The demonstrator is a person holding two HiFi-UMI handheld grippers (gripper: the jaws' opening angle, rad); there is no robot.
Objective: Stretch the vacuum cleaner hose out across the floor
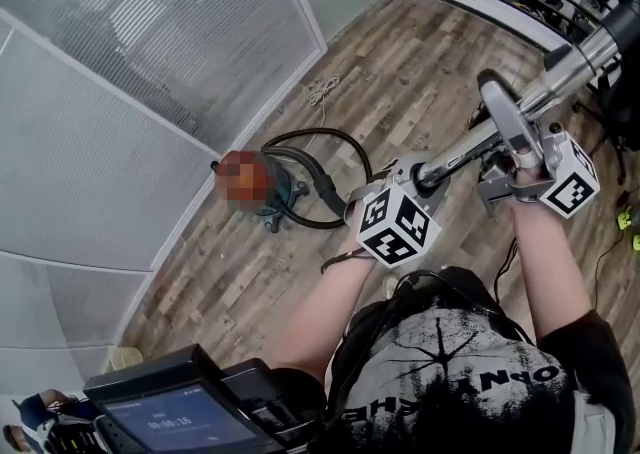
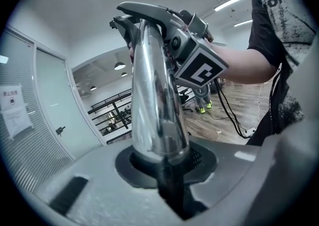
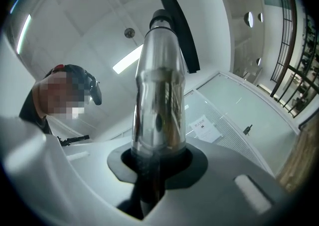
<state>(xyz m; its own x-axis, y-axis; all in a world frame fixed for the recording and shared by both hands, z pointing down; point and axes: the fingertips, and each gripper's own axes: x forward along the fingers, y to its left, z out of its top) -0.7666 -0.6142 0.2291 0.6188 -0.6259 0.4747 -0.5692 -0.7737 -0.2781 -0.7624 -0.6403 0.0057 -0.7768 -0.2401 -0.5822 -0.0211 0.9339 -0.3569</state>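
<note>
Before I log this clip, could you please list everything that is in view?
vacuum cleaner: one, dark, on the floor beside the glass wall
hose: one, black, looped on the floor around the cleaner
wand: one, chrome, held up in both grippers
cord: one, white, on the floor by the wall
screen device: one, black, bottom left of the head view
floor: wood planks, brown-grey
glass wall: frosted, left side
left gripper: one, grey, jaws closed on the wand
right gripper: one, grey, jaws closed on the wand
</note>
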